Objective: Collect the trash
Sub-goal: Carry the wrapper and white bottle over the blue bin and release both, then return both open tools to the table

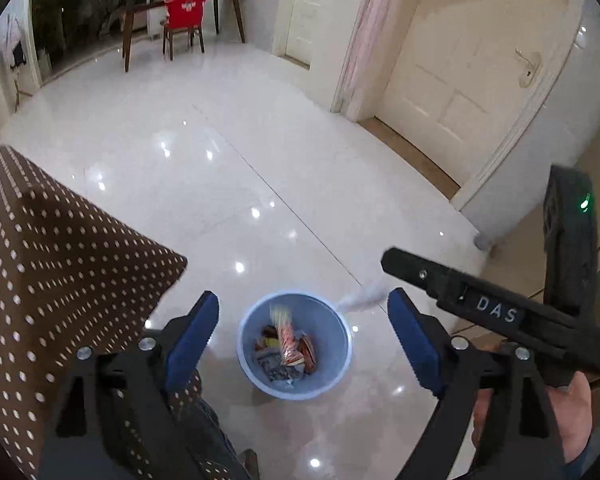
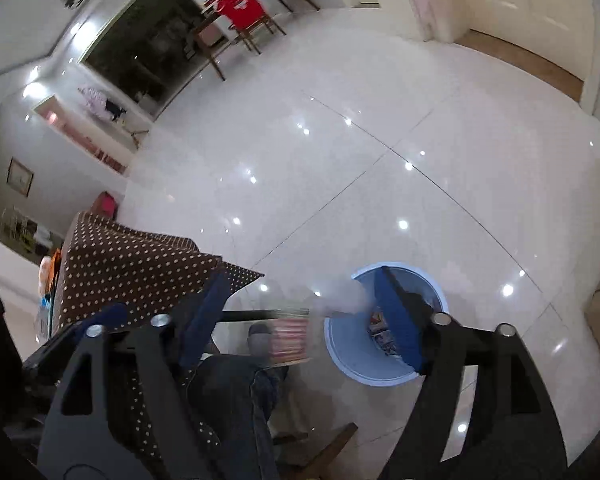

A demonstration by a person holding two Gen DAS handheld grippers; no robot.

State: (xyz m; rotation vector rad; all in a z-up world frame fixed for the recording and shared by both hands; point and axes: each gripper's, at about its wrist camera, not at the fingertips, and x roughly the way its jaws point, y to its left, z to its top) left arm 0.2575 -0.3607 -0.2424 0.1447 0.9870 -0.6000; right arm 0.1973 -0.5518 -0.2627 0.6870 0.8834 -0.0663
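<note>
Both claws stand with their blue-padded fingers wide apart, holding nothing. Left claw (image 1: 302, 336) hangs above a round light-blue plastic bin (image 1: 294, 346) standing on the glossy white tiled floor (image 1: 220, 184), just off the corner of the desk under its brown cloth with white dots (image 1: 60, 260). Inside the bin lie crumpled wrappers and a red-and-white striped packet (image 1: 286, 340). A blurred white tissue (image 1: 360, 298) shows at the bin's far rim, near the right claw (image 2: 300, 316), whose right finger overlaps the bin (image 2: 384, 380) in its own view.
</note>
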